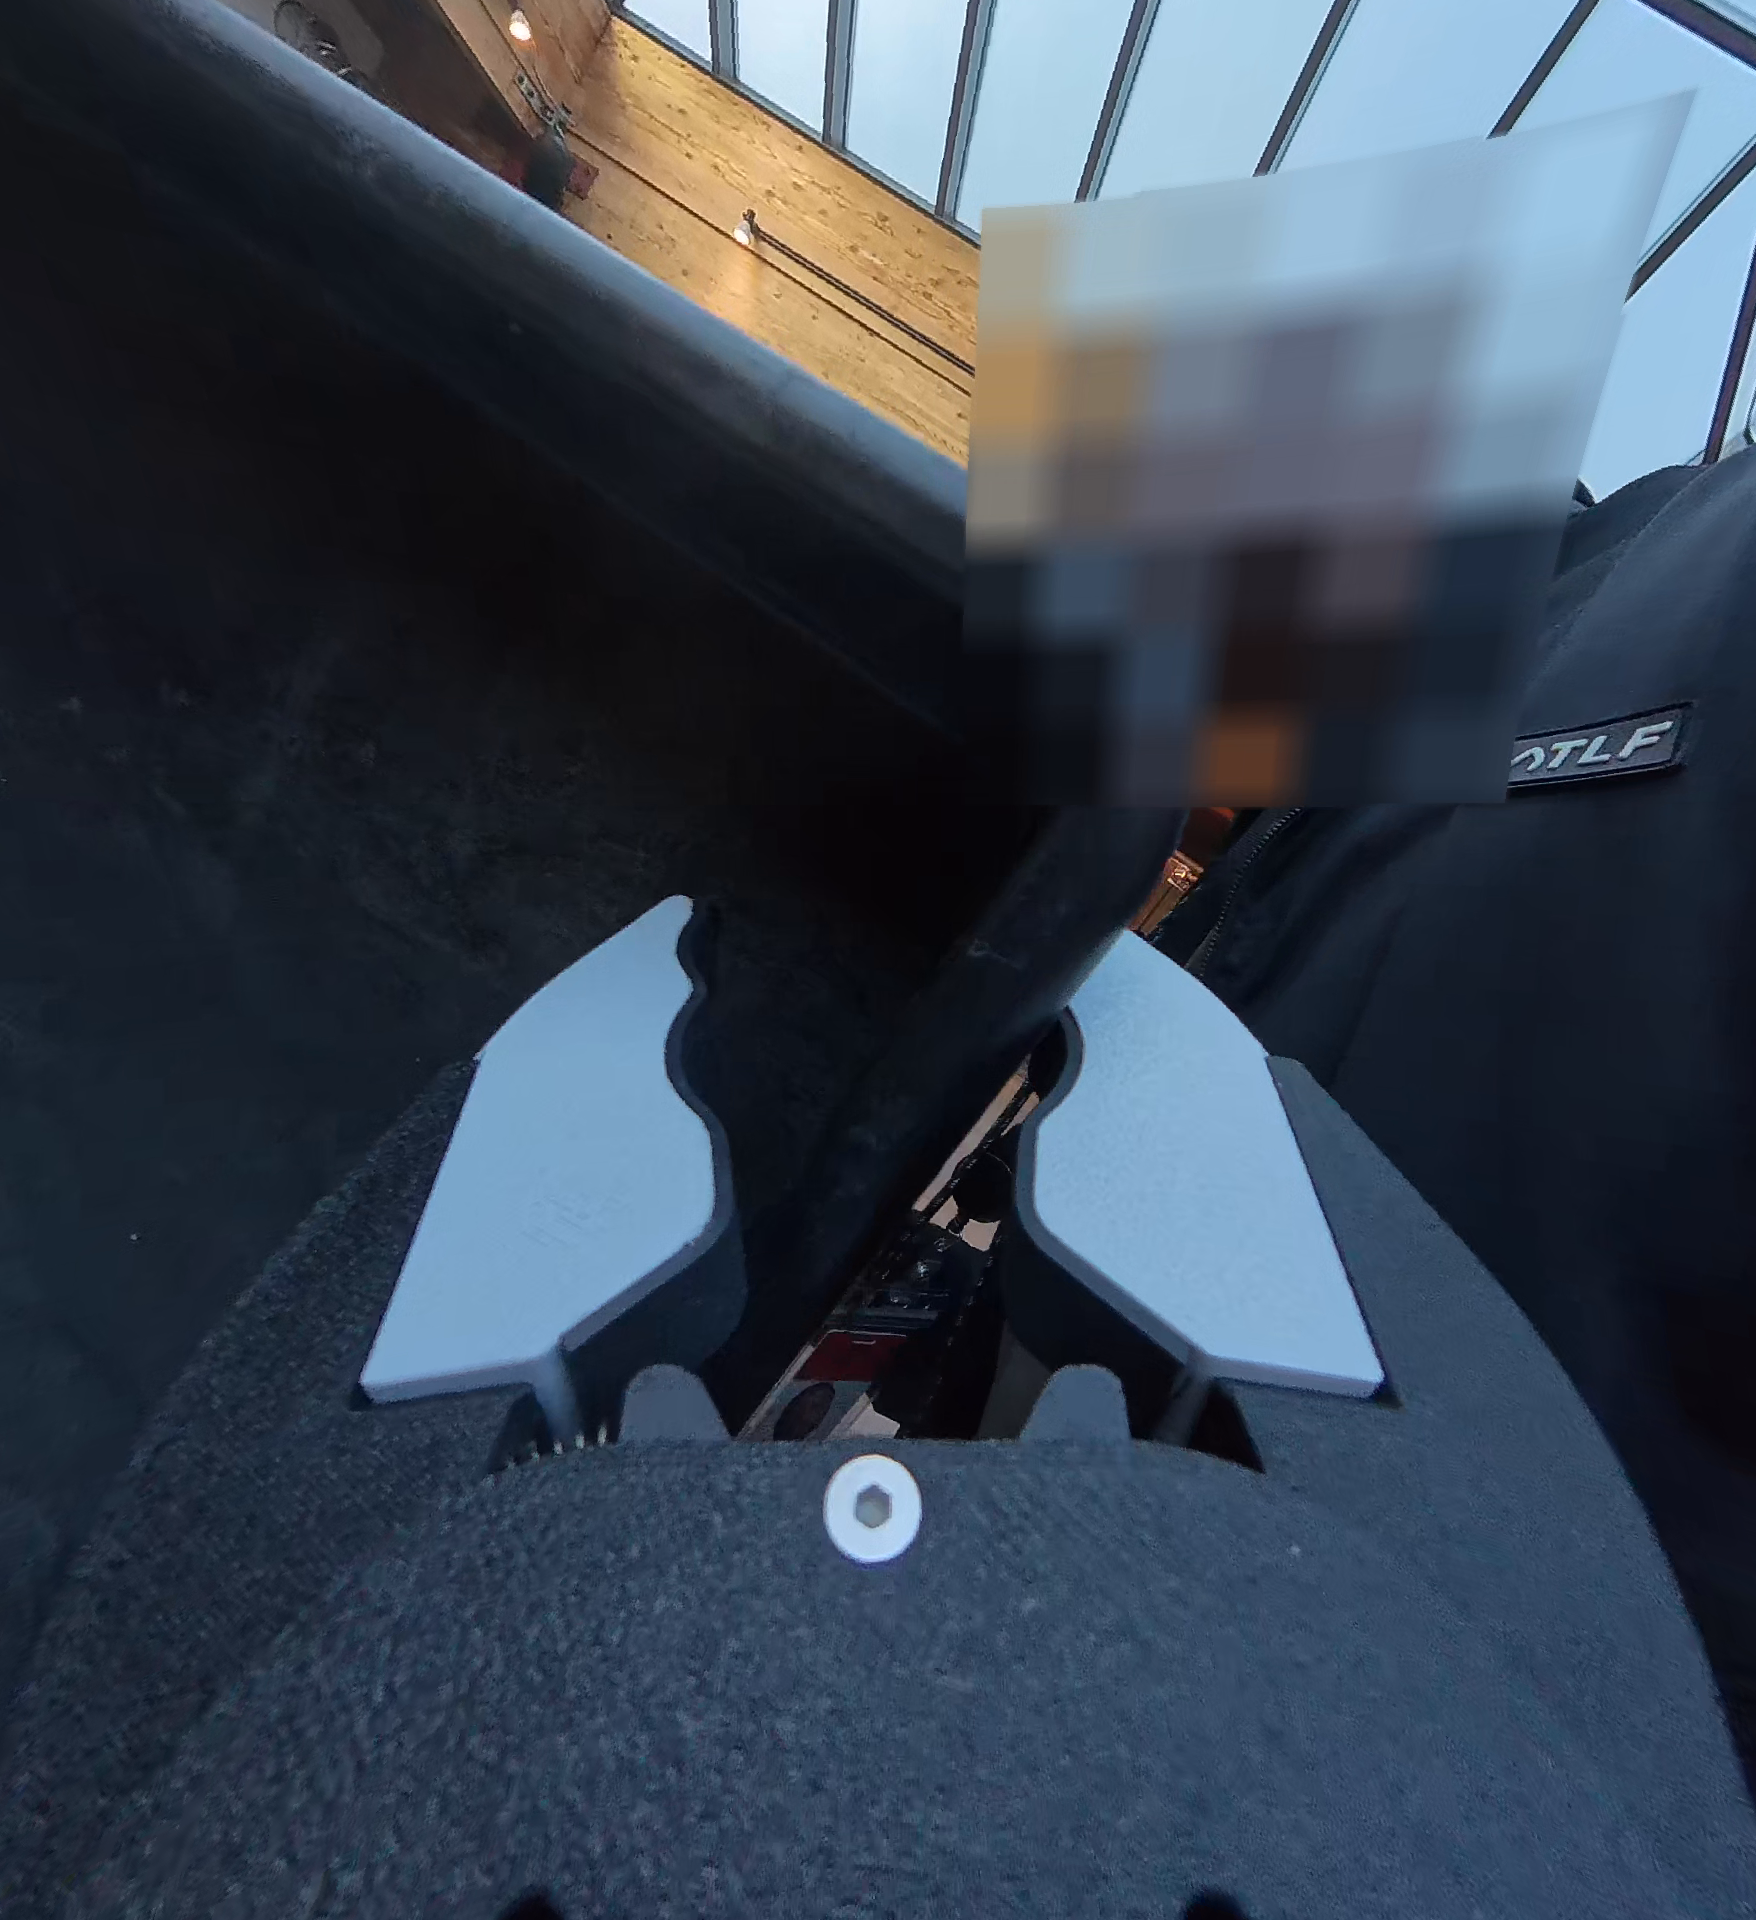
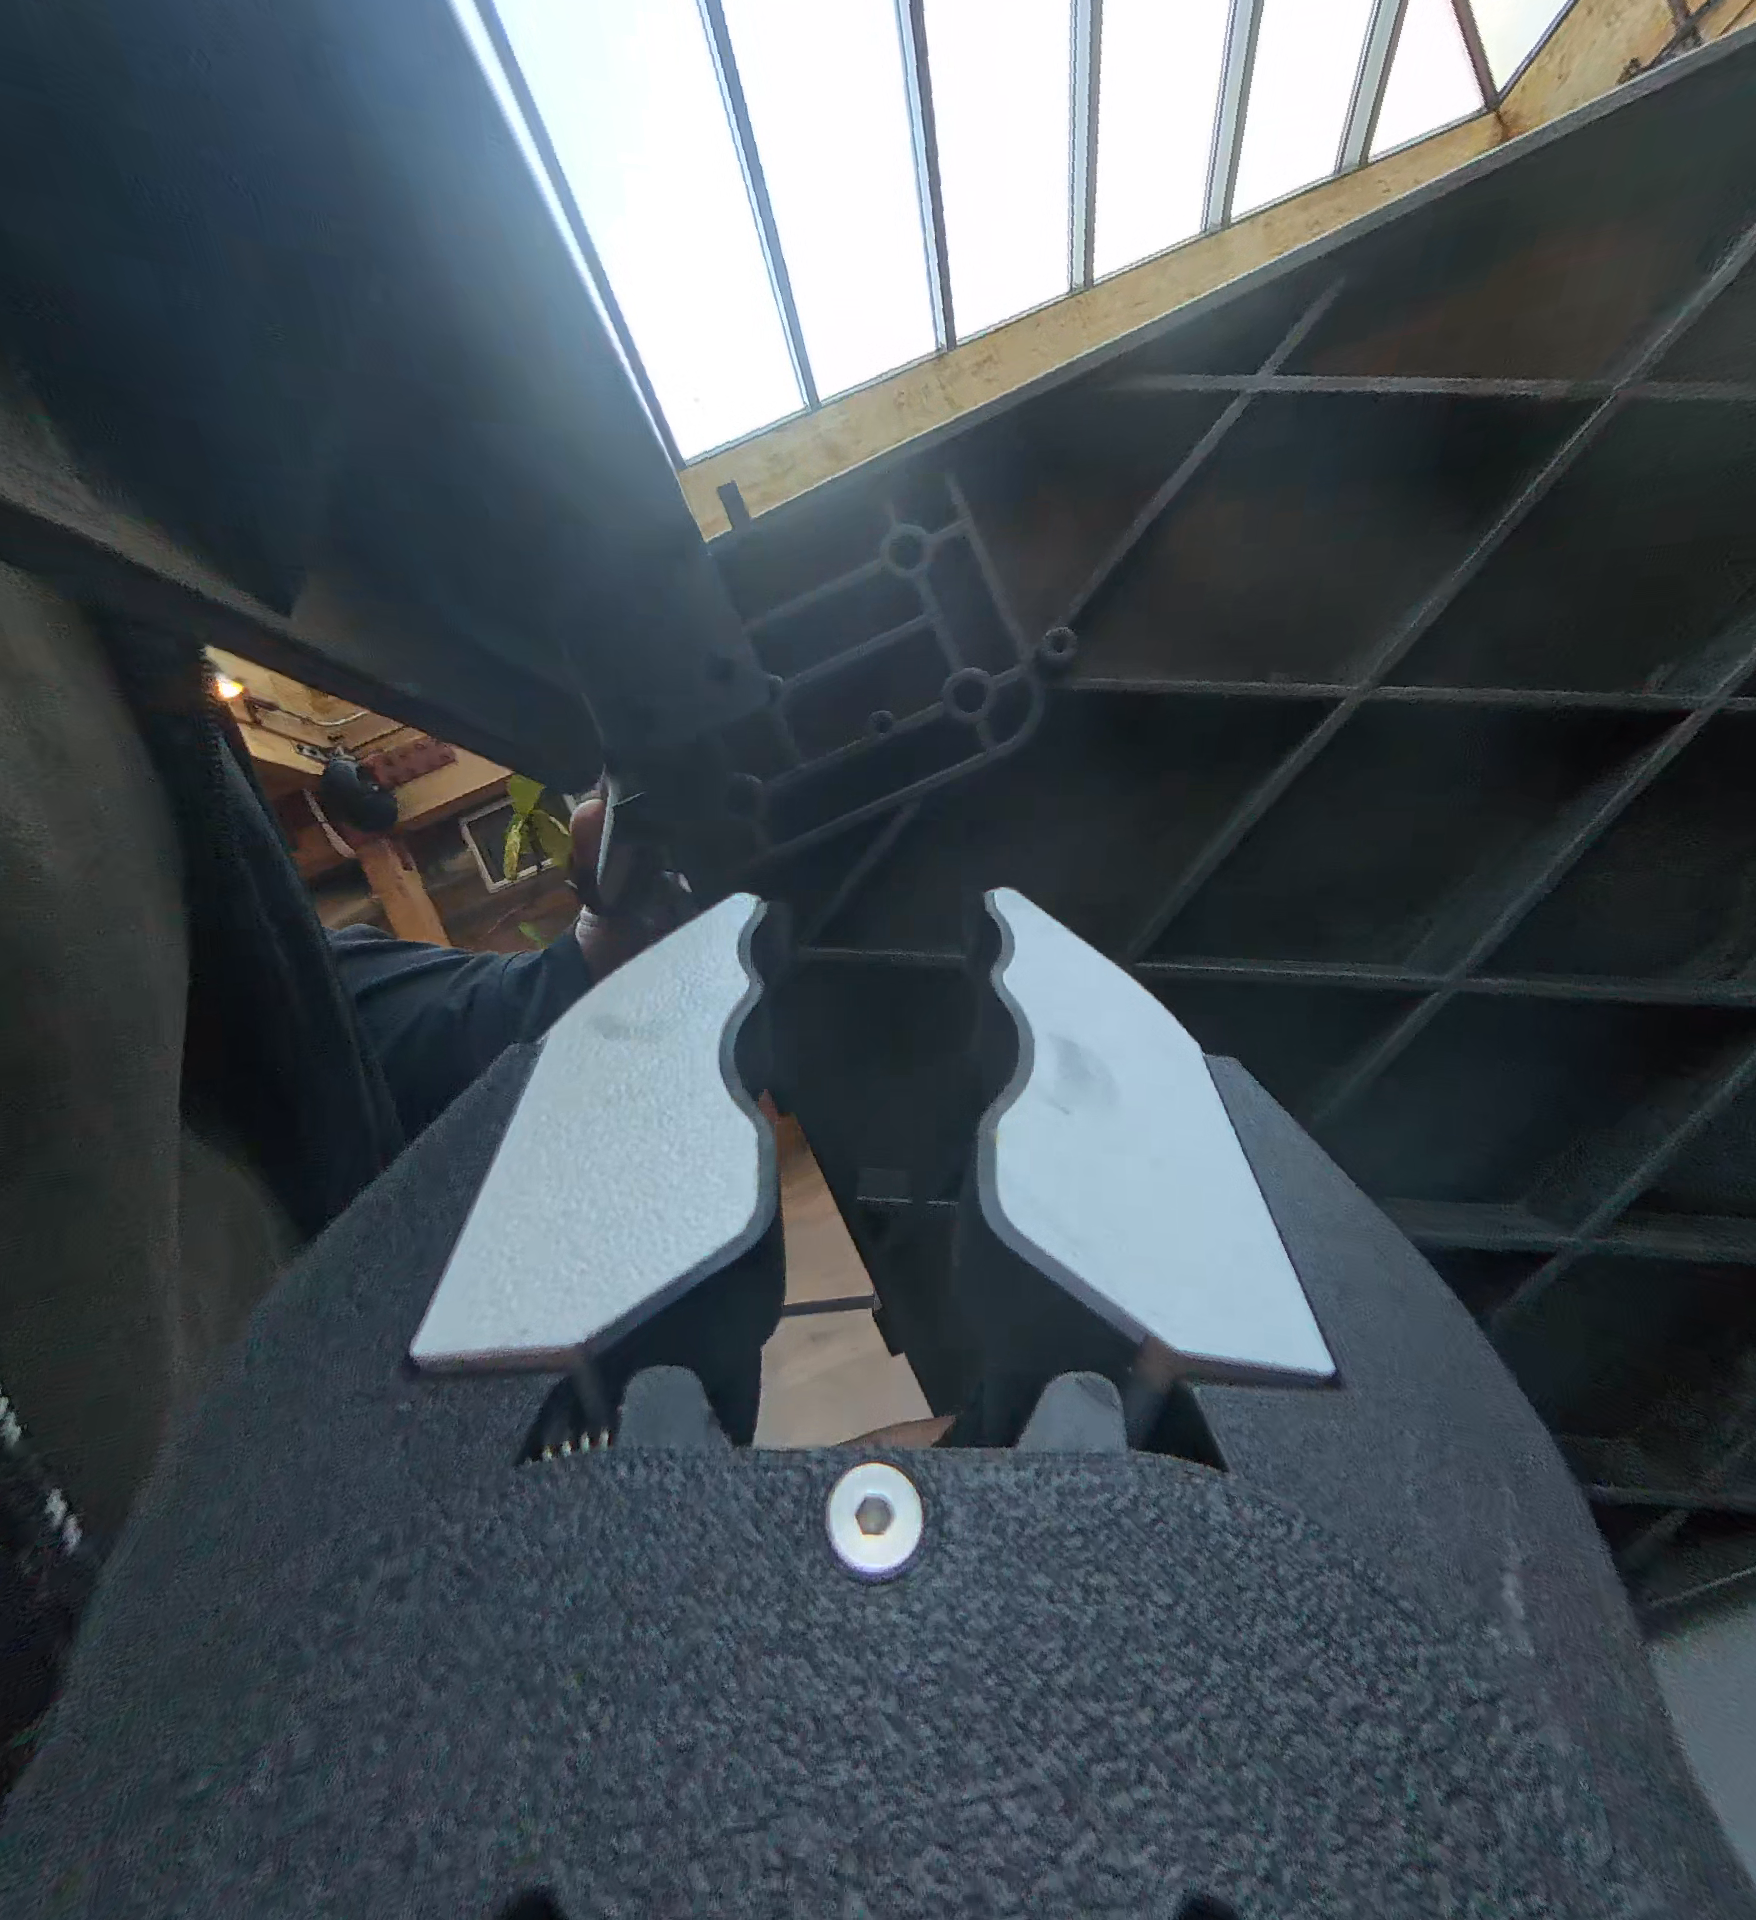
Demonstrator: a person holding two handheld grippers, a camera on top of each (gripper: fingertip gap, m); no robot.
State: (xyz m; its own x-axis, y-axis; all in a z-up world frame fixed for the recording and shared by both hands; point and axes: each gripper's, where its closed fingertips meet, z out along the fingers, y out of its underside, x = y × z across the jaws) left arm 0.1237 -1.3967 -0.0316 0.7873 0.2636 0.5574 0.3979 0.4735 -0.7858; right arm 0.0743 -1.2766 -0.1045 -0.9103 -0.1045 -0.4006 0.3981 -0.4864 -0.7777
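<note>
A large black moulded shell fills the left of the left wrist view (image 1: 334,623). Its thick rim (image 1: 915,1081) runs diagonally between the fingers of my left gripper (image 1: 905,925), which is closed on it; the right finger touches the rim. In the right wrist view the ribbed black plastic underside (image 2: 1373,779) of a panel fills the right half. My right gripper (image 2: 874,899) is closed around a black bar-like part (image 2: 874,1039) hanging from that panel. Both grippers point upward.
A person in a dark jacket (image 1: 1580,1143) stands close on the right in the left wrist view. A sleeve (image 2: 458,997) and a hand (image 2: 593,894) show beyond the right gripper. Skylight panes (image 2: 801,208) and wooden boards (image 1: 801,260) are overhead.
</note>
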